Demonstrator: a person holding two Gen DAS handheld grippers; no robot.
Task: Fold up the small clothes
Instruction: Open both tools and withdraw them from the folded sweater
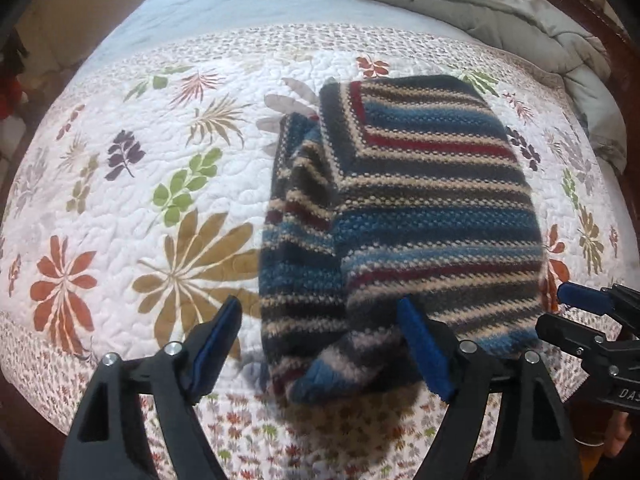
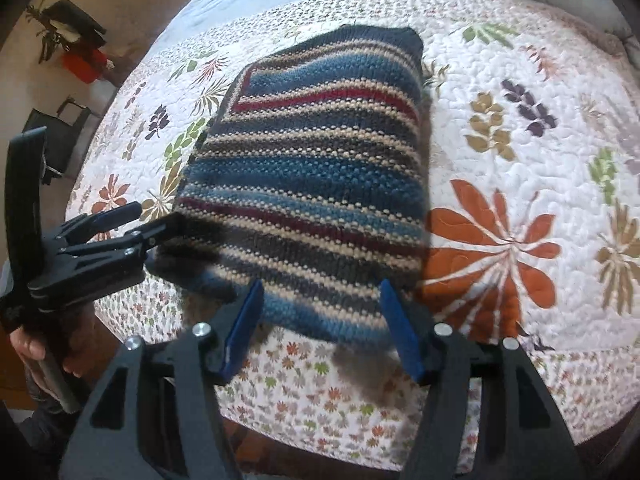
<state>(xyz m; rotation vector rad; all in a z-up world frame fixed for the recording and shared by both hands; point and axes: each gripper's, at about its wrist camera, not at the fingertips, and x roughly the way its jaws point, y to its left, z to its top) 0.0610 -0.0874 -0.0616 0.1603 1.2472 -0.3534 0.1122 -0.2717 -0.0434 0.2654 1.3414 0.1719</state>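
A striped knit sweater [image 1: 420, 208] in blue, red, tan and dark bands lies folded on the floral quilt [image 1: 120, 208]; it also shows in the right wrist view [image 2: 316, 184]. My left gripper [image 1: 320, 320] is open and empty, its jaws spread over the sweater's near left edge. My right gripper [image 2: 320, 304] is open and empty, just above the sweater's near edge. The right gripper shows at the right edge of the left wrist view [image 1: 592, 320], and the left gripper at the left of the right wrist view [image 2: 120, 228].
The quilt [image 2: 520, 160] covers a bed, with a grey comforter [image 1: 500, 4] bunched at the far right. The bed's near edge runs just under both grippers. A red box [image 2: 82, 66] and dark chairs [image 2: 60, 136] stand on the floor to the left.
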